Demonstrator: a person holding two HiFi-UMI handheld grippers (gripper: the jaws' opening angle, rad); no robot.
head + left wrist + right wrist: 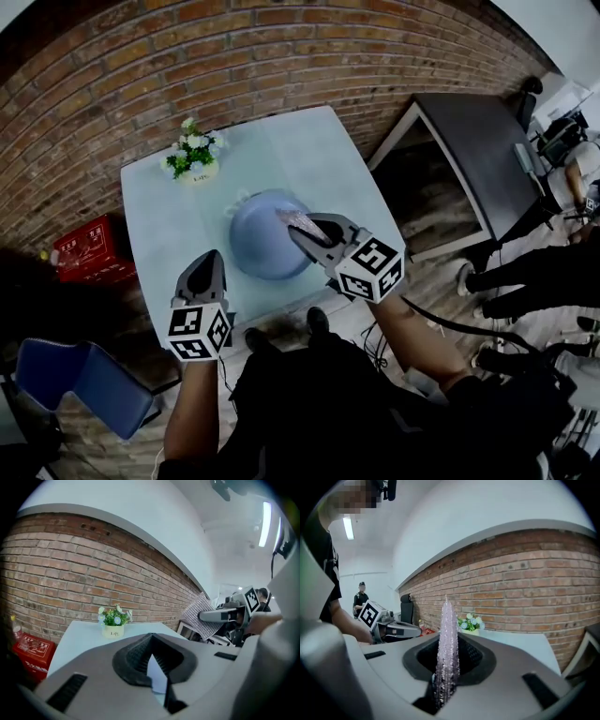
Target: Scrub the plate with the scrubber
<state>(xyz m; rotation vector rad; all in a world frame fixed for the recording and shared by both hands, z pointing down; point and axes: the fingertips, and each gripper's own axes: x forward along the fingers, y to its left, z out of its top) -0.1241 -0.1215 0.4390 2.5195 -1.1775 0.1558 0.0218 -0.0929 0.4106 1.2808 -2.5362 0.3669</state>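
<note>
1. Right tool (pixel 300 231) clenched on scrubber (pixel 291 219), over plate (pixel 251 251) mid-bench (pixel 155 220); contact unclear.
2. Left tool (pixel 207 266) closed, empty, beside plate.
3. Judged: scrubbing stage. Next I press down and rub.

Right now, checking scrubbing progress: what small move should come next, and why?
Probably lower the right tool so the scrubber presses the plate: it is clamped in that tool over the plate's right part, contact unclear.
</note>
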